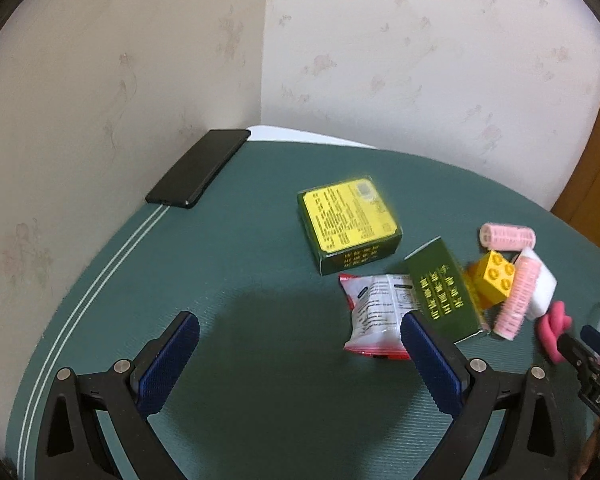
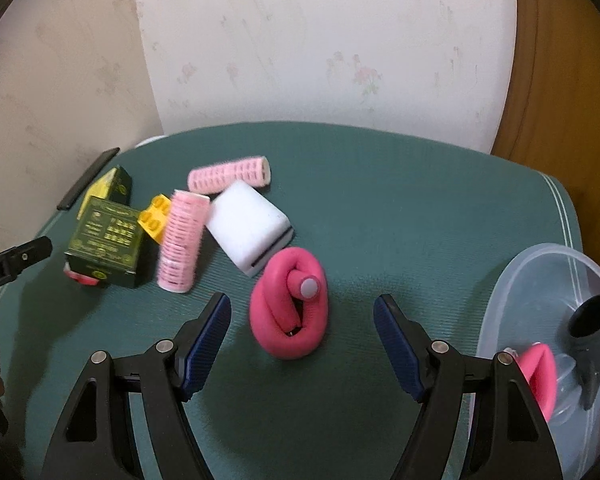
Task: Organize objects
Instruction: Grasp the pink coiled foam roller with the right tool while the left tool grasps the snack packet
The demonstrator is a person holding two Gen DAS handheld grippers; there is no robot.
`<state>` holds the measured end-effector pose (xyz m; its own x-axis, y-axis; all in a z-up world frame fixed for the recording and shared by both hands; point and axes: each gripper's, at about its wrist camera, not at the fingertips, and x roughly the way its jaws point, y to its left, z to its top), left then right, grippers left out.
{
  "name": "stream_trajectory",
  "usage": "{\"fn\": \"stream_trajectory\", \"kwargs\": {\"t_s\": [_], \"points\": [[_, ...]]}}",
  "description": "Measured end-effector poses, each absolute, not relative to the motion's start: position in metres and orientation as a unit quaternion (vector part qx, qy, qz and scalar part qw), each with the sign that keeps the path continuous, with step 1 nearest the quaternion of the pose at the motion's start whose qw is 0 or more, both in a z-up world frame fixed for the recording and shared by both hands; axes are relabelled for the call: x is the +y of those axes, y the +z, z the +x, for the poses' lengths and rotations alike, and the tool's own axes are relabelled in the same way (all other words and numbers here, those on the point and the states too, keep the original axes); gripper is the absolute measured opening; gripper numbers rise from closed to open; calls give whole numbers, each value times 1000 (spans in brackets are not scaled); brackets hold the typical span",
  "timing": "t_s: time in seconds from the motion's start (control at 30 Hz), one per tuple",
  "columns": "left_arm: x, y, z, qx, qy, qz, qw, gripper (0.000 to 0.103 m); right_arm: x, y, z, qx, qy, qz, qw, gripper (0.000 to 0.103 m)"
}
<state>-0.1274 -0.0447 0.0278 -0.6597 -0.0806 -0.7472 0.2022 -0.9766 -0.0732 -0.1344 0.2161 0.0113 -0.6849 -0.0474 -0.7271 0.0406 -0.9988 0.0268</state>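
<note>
My left gripper [image 1: 300, 332] hangs open over bare green mat [image 1: 260, 264], with a white and red snack packet [image 1: 374, 316] just off its right finger. Behind the packet lie two green boxes [image 1: 350, 220] [image 1: 444, 292], a yellow toy brick [image 1: 494, 276], two pink hair rollers [image 2: 230, 174] [image 2: 182, 242] and a white sponge block [image 2: 250, 226]. My right gripper [image 2: 302, 306] is open too. A coiled pink foam rod [image 2: 280, 320] lies on the mat between its fingertips, and neither pad touches it.
A clear plastic tub [image 2: 540, 268] at the right edge holds a black piece [image 2: 592, 318] and another pink rod [image 2: 540, 372]. A black phone [image 1: 200, 168] lies at the back left by the wall. Wallpapered walls close off the back and left.
</note>
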Motion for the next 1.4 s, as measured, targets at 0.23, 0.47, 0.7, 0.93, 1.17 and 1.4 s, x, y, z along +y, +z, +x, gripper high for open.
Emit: {"fn": "stream_trajectory", "kwargs": {"t_s": [0.23, 0.47, 0.7, 0.93, 1.17, 1.4], "points": [[-30, 19, -133, 48, -906, 416, 57, 102, 220, 2, -148, -20, -909, 417, 22, 75], [-17, 12, -143, 29, -903, 426, 43, 102, 220, -6, -157, -33, -899, 435, 33, 75], [-3, 1, -159, 15, -895, 445, 27, 102, 220, -8, -162, -36, -898, 437, 41, 75], [1, -4, -174, -3, -892, 451, 41, 102, 218, -9, -162, -37, -898, 437, 42, 75], [-6, -5, -174, 24, -890, 454, 31, 70, 212, -8, -159, -29, -899, 435, 46, 74], [-12, -1, -166, 34, -893, 448, 20, 36, 212, -8, -156, -35, -901, 430, 47, 51]]}}
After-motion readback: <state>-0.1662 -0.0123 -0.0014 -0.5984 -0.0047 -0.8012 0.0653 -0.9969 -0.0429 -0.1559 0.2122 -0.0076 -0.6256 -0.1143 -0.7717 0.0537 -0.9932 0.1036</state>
